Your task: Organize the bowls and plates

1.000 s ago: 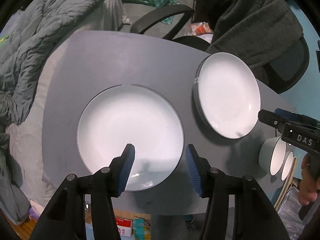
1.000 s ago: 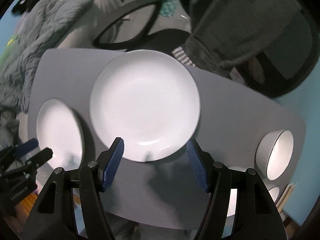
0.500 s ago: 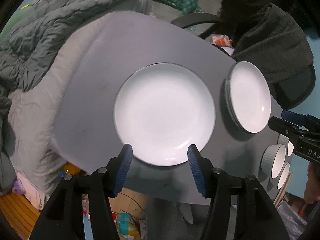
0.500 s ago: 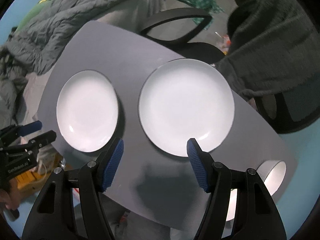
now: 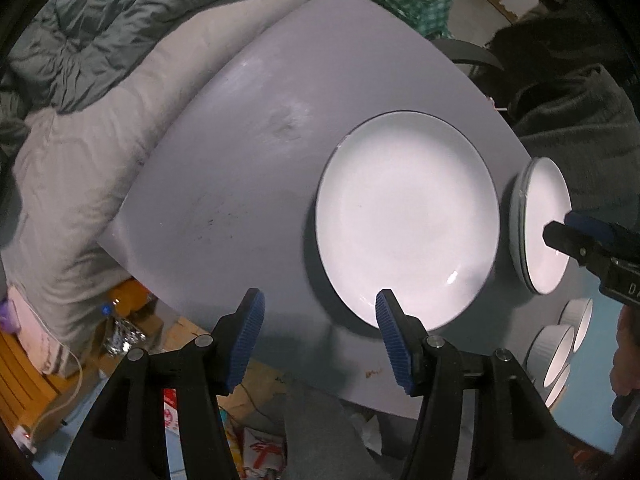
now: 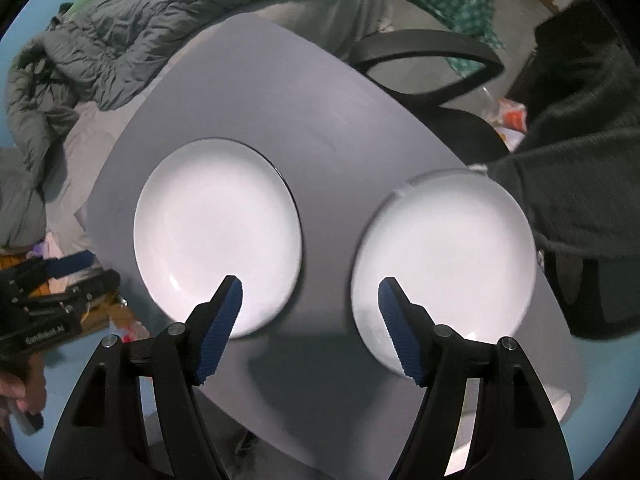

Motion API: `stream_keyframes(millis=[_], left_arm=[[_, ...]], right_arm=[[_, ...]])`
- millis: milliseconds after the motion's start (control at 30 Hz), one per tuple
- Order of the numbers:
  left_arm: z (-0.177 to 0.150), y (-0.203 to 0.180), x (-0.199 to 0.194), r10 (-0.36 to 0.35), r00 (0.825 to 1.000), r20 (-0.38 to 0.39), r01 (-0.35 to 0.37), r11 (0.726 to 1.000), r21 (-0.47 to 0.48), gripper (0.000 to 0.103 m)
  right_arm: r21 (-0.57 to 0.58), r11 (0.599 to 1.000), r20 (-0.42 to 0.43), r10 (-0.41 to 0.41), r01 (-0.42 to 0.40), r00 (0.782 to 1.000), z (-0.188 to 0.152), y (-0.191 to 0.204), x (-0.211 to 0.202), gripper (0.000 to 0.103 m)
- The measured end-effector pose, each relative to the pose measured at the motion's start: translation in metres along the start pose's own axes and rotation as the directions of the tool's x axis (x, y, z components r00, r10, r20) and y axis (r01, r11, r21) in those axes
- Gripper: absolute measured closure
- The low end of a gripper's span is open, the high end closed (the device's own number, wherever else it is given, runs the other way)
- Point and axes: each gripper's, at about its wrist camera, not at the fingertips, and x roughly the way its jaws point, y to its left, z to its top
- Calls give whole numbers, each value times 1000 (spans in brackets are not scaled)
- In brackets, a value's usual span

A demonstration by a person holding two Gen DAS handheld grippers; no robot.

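A single white plate (image 5: 408, 216) lies on the grey table (image 5: 248, 152); it also shows in the right wrist view (image 6: 218, 232). A stack of white plates (image 5: 544, 224) lies to its right, also in the right wrist view (image 6: 444, 268). Several white ribbed bowls (image 5: 564, 340) sit at the table's right end. My left gripper (image 5: 318, 336) is open and empty above the table's near edge, left of the single plate. My right gripper (image 6: 310, 324) is open and empty, above the gap between the two plates; it shows in the left wrist view (image 5: 576, 236).
A grey quilt (image 5: 100, 40) on a bed borders the table's left side. A black office chair (image 6: 432, 56) with a dark blanket (image 6: 580, 152) stands behind the table. Boxes and clutter (image 5: 132, 328) lie on the floor below the near edge.
Both grippers have pulled back and shifted left, so the plates slid rightward in both views. Both stayed open and empty. The plates have not moved on the table.
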Motion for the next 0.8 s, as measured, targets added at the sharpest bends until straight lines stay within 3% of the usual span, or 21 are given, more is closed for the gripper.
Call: stream_keyframes(millis=[233, 533, 800], left_arm=[[13, 11, 20, -23, 1000, 8, 23, 999, -34, 44], [28, 13, 38, -35, 999, 5, 35, 998, -49, 44], [38, 6, 45, -25, 1000, -4, 25, 1000, -3, 44]], right_arm=[[-84, 996, -5, 19, -19, 1000, 29, 11, 31, 32], [22, 996, -49, 87, -86, 995, 35, -3, 68, 33], [69, 990, -62, 126, -122, 990, 29, -4, 77, 52]])
